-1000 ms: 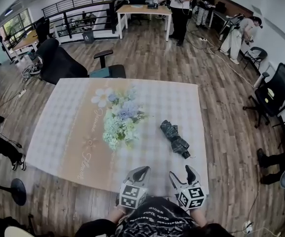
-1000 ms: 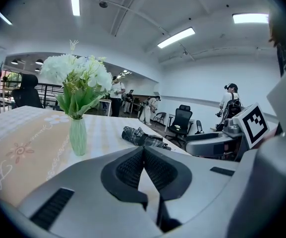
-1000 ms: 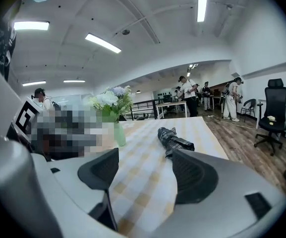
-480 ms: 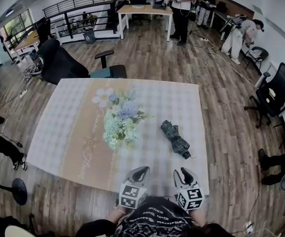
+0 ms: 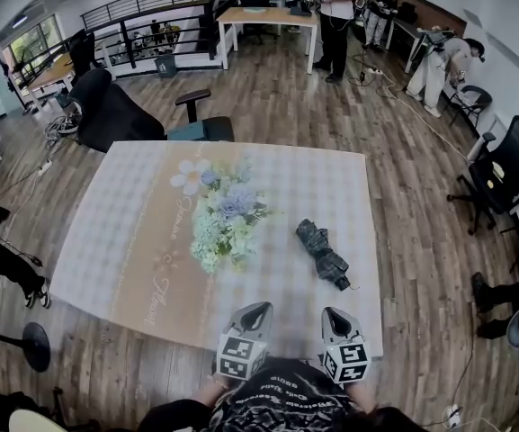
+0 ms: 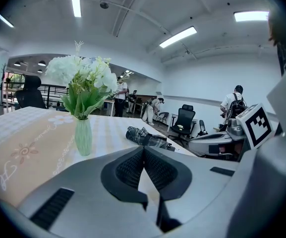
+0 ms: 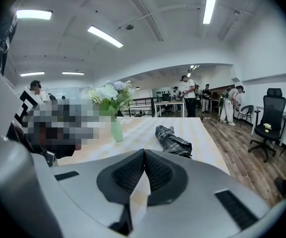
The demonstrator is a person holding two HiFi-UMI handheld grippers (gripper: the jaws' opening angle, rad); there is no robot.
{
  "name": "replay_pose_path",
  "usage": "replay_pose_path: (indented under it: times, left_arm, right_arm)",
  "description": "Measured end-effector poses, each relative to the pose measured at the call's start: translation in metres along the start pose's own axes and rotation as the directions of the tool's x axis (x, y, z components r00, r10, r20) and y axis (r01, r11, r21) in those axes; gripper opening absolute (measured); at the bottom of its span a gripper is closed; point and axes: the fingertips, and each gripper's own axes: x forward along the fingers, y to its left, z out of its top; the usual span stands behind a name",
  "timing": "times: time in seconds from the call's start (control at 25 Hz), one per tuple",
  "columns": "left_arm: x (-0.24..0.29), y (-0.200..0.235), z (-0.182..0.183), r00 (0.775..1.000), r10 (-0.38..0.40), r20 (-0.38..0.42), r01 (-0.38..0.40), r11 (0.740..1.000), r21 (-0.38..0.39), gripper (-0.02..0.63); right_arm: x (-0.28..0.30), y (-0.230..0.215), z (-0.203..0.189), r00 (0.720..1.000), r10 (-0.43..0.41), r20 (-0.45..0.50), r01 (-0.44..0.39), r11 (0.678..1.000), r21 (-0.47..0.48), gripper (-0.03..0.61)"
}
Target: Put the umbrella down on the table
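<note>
A folded dark plaid umbrella (image 5: 321,253) lies on the table (image 5: 106,223), right of the middle; it also shows in the left gripper view (image 6: 145,137) and the right gripper view (image 7: 172,141). Nothing touches it. My left gripper (image 5: 258,310) hovers over the table's near edge, shut and empty, its pads meeting (image 6: 143,150). Beside it my right gripper (image 5: 335,316) is shut too, with nothing between its pads (image 7: 144,153). Both point toward the far side, well short of the umbrella.
A green vase of white and blue flowers (image 5: 221,223) stands mid-table, left of the umbrella. A black office chair (image 5: 115,115) sits beyond the far edge. People stand by a far desk (image 5: 263,16); more chairs (image 5: 502,169) are at the right.
The right gripper's jaws have closed from wide open to shut. The left gripper and the umbrella have stayed where they were.
</note>
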Motion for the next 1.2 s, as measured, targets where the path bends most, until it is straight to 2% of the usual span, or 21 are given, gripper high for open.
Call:
replay_pose_path:
  times: [0.28,1.2]
  left_arm:
    - [0.004,0.001,0.003,1.0,-0.002,0.002,0.002,1.0,0.001,0.018]
    - [0.004,0.014,0.006,1.0,-0.003,0.012,0.003,1.0,-0.015,0.018]
  right_arm:
    - [0.003,0.002,0.004,1.0,-0.008,-0.008,0.008,0.999,-0.035,0.008]
    - [0.013,0.012,0.008,1.0,0.001,-0.018,-0.002,0.998,-0.059,0.008]
